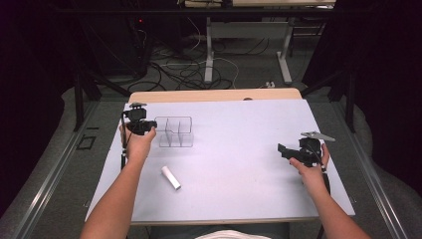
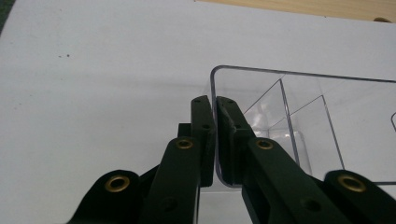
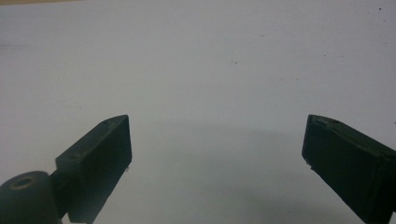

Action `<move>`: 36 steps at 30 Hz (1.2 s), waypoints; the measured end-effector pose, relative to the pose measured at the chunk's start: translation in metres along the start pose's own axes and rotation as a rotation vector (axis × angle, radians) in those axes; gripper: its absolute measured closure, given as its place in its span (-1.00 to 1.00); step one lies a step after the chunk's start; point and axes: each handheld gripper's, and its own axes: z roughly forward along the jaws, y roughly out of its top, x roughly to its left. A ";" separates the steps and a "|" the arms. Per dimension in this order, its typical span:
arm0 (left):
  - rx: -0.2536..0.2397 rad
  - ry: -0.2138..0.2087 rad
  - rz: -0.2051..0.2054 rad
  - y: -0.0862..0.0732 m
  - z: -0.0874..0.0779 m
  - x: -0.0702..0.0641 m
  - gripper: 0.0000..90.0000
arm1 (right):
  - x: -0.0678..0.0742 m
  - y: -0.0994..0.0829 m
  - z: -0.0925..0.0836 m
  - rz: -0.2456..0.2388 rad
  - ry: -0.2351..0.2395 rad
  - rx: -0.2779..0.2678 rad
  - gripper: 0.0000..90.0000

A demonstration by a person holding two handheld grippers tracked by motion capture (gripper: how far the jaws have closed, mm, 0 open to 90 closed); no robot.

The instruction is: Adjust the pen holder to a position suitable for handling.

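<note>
**Left gripper pinches the organizer's wall**

Forearms come in from the bottom of the high view, one to each gripper. At the far left of the table point(image 1: 239, 199), the left gripper point(image 2: 215, 116) has its jaws pressed together on the near end wall of the clear plastic organizer point(image 2: 299, 121), one jaw inside and one outside (the wall is thin, so they look almost closed). The organizer stands upright, its compartments empty. A white tube point(image 1: 170, 178) lies nearer the person, apart from it. The right gripper point(image 3: 217, 154) hovers at the table's right, jaws spread wide and holding nothing. The step in hand looks like repositioning the organizer; the next move likely calls for a steady, level drag so it does not tip.
</note>
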 end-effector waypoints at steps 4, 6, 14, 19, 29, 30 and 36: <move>-0.004 -0.012 -0.006 -0.004 0.000 -0.011 0.93 | 0.001 0.000 0.000 0.005 0.000 0.001 -0.83; 0.005 -0.019 0.003 -0.005 -0.001 -0.016 0.93 | 0.001 0.000 0.000 0.006 0.001 0.001 -0.83; 0.015 -0.034 -0.008 -0.012 -0.003 -0.033 0.92 | 0.001 0.000 0.000 0.006 -0.001 0.001 -0.83; 0.008 -0.030 -0.001 -0.015 -0.003 -0.041 0.92 | 0.001 0.000 0.000 0.005 0.001 0.002 -0.83; 0.021 -0.058 0.008 -0.020 -0.005 -0.049 0.90 | 0.001 0.000 0.001 -0.010 0.004 0.003 -0.83; 0.010 -0.062 0.003 -0.021 -0.004 -0.051 0.90 | 0.001 0.000 0.001 -0.010 0.004 0.003 -0.83; 0.013 -0.067 0.012 -0.024 -0.005 -0.057 0.89 | 0.000 0.000 0.001 -0.010 0.004 0.004 -0.83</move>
